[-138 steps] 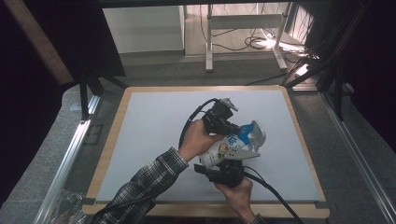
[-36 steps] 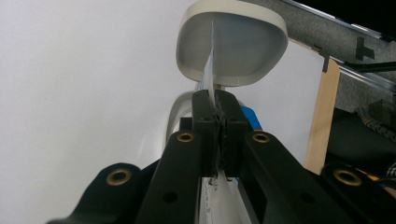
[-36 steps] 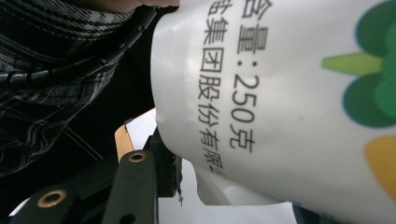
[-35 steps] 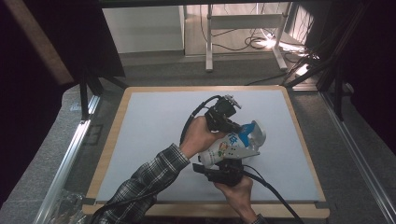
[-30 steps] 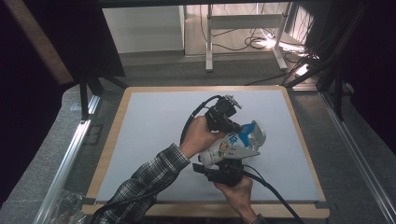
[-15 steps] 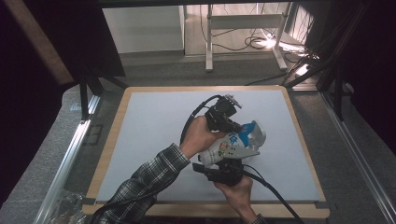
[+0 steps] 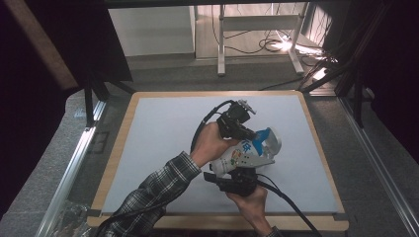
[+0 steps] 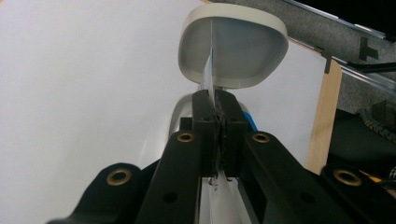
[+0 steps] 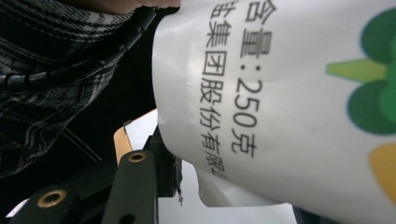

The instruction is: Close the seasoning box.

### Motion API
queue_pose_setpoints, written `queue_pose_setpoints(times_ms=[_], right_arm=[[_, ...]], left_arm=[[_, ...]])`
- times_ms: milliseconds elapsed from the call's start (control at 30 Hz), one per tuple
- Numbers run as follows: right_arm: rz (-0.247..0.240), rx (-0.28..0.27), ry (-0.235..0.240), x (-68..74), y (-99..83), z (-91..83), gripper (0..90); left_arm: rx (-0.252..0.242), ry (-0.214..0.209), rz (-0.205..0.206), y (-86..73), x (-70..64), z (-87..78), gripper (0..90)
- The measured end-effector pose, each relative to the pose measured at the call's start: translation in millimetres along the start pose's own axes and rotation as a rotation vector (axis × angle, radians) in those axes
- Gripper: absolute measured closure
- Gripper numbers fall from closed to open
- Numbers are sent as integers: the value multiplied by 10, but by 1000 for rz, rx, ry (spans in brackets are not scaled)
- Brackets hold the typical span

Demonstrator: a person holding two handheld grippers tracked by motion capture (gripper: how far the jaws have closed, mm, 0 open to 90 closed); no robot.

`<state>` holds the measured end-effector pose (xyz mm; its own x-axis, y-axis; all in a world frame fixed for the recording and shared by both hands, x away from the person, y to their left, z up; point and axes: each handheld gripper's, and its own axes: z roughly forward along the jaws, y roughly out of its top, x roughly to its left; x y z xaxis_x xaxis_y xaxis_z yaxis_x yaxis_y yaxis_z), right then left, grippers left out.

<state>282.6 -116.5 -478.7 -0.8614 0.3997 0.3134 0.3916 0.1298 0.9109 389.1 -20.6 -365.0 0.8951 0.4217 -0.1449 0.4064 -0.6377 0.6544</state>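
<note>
A white tub (image 7: 243, 154) with coloured print lies tilted over the middle of the table, its open rim (image 8: 233, 46) toward the right. My right gripper (image 7: 232, 180) grips the tub's body (image 9: 280, 102) from the near side, and the tub hides its right jaw. A thin blue-and-white film lid (image 7: 262, 136) stands up from the rim. My left gripper (image 7: 238, 121) is shut on the edge of that film (image 8: 211, 81), with the jaws pressed together in the left gripper view (image 8: 217, 100).
The pale mat (image 7: 158, 133) has a wooden border (image 7: 118, 148). A plaid sleeve (image 7: 158, 190) crosses the near left part. Metal rails (image 7: 74, 163) run along both sides, and a stand with cables (image 7: 257, 39) is on the floor beyond.
</note>
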Motion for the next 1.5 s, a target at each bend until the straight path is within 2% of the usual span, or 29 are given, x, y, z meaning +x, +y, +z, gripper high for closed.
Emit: queue_pose_setpoints(times_ms=[1500], right_arm=[[-9,-6,-2,-6,30,2,565]], left_arm=[[4,5,-4,32,10,-11,881]])
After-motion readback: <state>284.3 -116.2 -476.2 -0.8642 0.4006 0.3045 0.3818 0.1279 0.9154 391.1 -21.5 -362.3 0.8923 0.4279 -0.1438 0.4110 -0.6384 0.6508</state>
